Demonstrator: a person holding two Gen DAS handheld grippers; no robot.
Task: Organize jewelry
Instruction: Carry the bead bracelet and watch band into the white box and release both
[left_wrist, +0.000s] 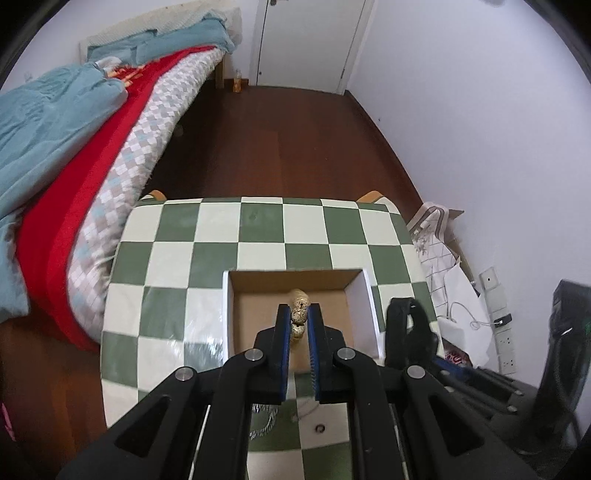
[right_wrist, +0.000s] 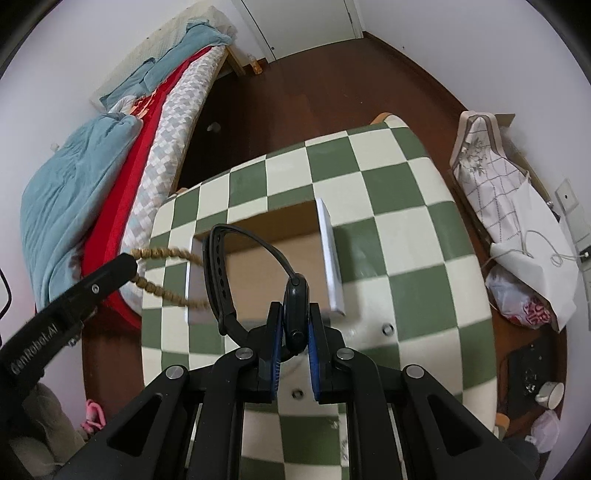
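With the left hand-held gripper (left_wrist: 298, 314) pinching the beaded bracelet (left_wrist: 298, 308) and the right hand-held gripper (right_wrist: 295, 321) pinching the black watch (right_wrist: 295, 306), both above the cardboard box (left_wrist: 354, 291) at twelve o'clock, we judged lowering before release wisest.

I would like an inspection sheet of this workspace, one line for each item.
Surface: table with green and white checkered cloth.
Job's things: open cardboard box, nothing seen in the part that shows; beaded bracelet; black watch; silver chain and two small rings on the cloth.
Clutter: nothing seen on the table.
Grippers: left gripper shut on the beaded bracelet; right gripper shut on the black watch; both above the box.
Cables: white cable running to a wall socket.
Surroundings: bed with blue blanket, wooden floor, white door, bags by the wall.
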